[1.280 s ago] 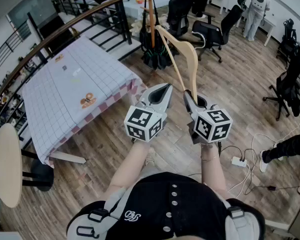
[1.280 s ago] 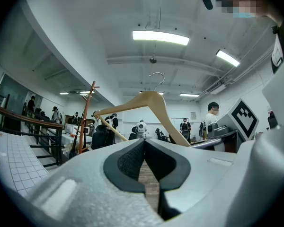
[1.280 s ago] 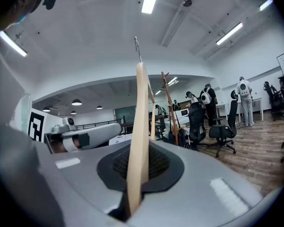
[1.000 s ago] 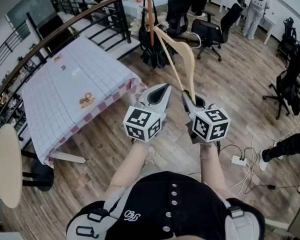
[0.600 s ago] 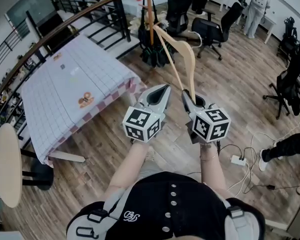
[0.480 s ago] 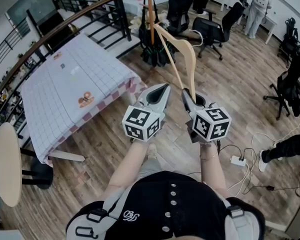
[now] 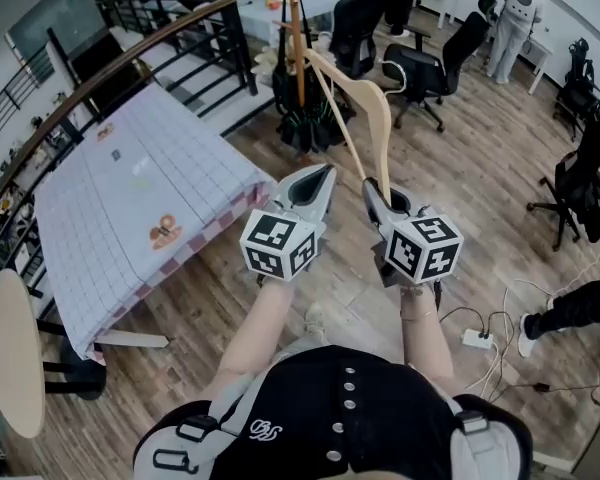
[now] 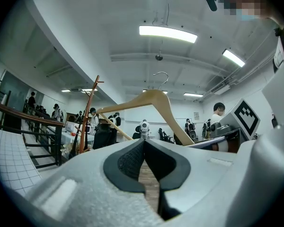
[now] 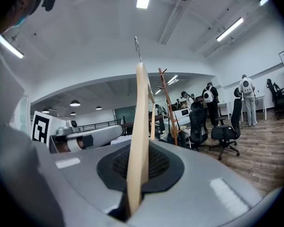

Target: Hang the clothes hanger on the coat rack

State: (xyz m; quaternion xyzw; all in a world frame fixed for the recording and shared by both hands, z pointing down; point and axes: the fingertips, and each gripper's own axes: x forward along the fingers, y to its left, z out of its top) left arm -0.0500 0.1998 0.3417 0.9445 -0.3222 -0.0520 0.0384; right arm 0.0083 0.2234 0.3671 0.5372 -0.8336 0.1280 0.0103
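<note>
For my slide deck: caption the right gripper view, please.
Right gripper shut on a wooden hanger, hook upward, with the coat rack standing ahead.

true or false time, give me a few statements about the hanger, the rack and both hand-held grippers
1. The right hand-held gripper is shut on the wooden hanger. True.
2. The hanger already hangs on the coat rack. False: it is in the gripper, short of the rack.
3. The left hand-held gripper also grips the hanger. False: its jaws are together with nothing between them.
4. A table with a checked cloth stands on the person's left. True.
</note>
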